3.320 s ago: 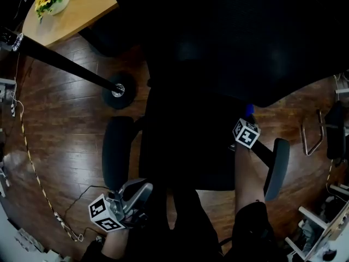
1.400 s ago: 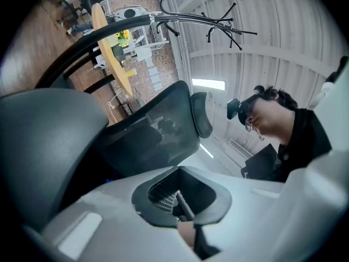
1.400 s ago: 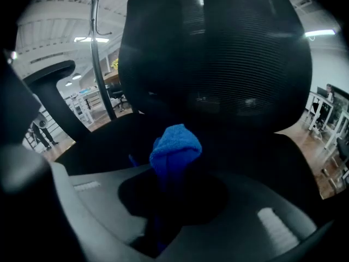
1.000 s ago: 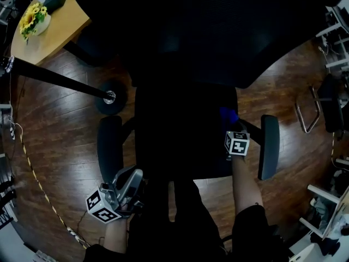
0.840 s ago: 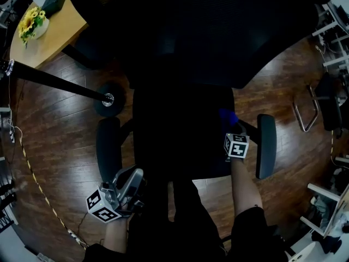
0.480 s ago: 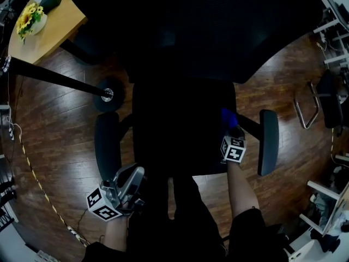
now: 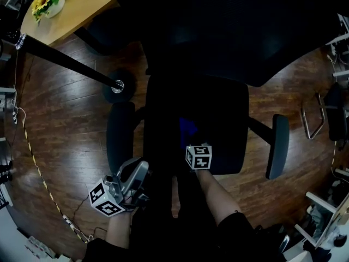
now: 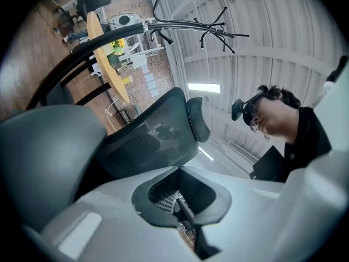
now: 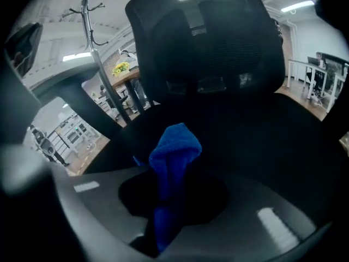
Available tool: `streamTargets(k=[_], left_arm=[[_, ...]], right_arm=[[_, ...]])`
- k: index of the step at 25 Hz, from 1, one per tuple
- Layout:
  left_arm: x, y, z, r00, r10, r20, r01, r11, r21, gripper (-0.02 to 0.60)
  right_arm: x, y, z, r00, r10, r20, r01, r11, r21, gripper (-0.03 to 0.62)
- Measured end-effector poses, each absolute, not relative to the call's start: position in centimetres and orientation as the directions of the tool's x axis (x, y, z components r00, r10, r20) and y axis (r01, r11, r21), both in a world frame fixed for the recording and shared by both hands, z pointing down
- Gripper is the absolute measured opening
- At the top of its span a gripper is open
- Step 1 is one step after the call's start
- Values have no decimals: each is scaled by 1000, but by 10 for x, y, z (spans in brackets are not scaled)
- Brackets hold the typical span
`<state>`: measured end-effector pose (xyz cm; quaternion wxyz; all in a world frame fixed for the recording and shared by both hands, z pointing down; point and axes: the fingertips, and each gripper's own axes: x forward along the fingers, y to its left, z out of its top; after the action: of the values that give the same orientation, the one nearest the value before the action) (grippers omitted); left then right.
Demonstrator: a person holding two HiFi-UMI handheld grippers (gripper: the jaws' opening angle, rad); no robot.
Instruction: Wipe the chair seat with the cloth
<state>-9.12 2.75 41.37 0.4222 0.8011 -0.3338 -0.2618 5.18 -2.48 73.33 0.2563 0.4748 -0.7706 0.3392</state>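
The black chair seat (image 7: 221,119) fills the middle of the head view. Over its 7 o'clock part, the right gripper (image 7: 190,142) is clamped on the bunched blue cloth (image 7: 187,130). Off the seat at 8 o'clock, the left gripper (image 7: 132,174) hangs clenched and empty.

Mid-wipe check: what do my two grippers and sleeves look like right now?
The left gripper and right gripper have smooth grey moulded bodies, and each carries a white cube with black square markers. The sleeves are dark and leave the forearms bare.
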Motion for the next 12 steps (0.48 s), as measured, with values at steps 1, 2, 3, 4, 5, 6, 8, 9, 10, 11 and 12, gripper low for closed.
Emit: streamTargets(k=[1, 2, 3, 4, 5, 6, 8, 9, 10, 11, 12], left_arm=[[-95, 30, 413, 634, -761, -136, -319, -418, 851, -8], [-98, 33, 413, 628, -766, -136, -323, -416, 850, -8], [-103, 36, 412, 620, -772, -136, -329, -414, 849, -8], [-108, 40, 411, 612, -779, -136, -336, -412, 847, -8], [-112, 43, 410, 602, -787, -136, -344, -409, 845, -8], [-116, 47, 409, 593, -794, -135, -351, -406, 844, -8], [-124, 53, 407, 579, -804, -136, -361, -402, 842, -8], [-127, 54, 406, 574, -807, -138, -363, -402, 841, -8], [-130, 55, 404, 571, -809, -141, -364, -403, 840, -8], [-133, 56, 403, 570, -809, -143, -365, -405, 838, -8], [-135, 56, 402, 571, -808, -145, -365, -408, 837, -8]], right_arm=[[36, -22, 733, -440, -550, 710, -895, 328, -301, 61], [21, -20, 732, -460, -542, 703, -886, 338, -319, 61], [7, -19, 731, -479, -533, 697, -875, 352, -332, 61], [-7, -16, 730, -500, -523, 691, -863, 367, -346, 61], [-20, -13, 729, -521, -509, 685, -850, 381, -363, 61], [-32, -8, 727, -544, -493, 679, -836, 390, -386, 61], [-55, 3, 722, -600, -448, 663, -798, 389, -460, 61], [-67, 9, 717, -636, -423, 645, -771, 389, -504, 61], [-79, 14, 711, -672, -404, 621, -740, 398, -541, 61], [-91, 20, 704, -699, -395, 596, -714, 418, -561, 61], [-101, 26, 699, -715, -390, 580, -698, 443, -563, 61]])
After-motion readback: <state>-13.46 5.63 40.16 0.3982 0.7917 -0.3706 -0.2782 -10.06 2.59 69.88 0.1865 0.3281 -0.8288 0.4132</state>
